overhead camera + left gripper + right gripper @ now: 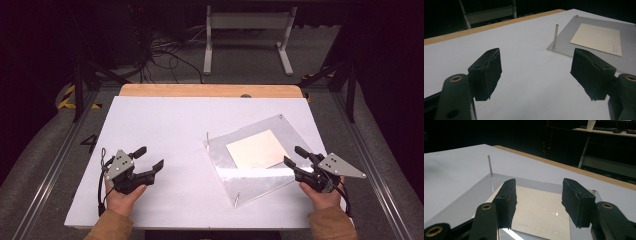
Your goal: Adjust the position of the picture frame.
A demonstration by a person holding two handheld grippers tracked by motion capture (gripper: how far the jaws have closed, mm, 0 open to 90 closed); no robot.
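A clear acrylic plate (280,131) lies tilted on the white table at the right, with thin metal pins at its corners (207,136). A cream card (256,149) rests flat on its middle. My right gripper (294,156) is open at the plate's near right edge, its jaws pointing over the card (541,207). My left gripper (149,157) is open over bare table at the left, with nothing between its jaws. In the left gripper view the plate (564,42), one pin (555,36) and the card (599,37) lie ahead to the right.
The white tabletop (165,120) has a wooden strip (210,90) along its far edge. A white frame stand (247,35) and cables stand on the dark floor behind. Metal rails run along both sides of the table.
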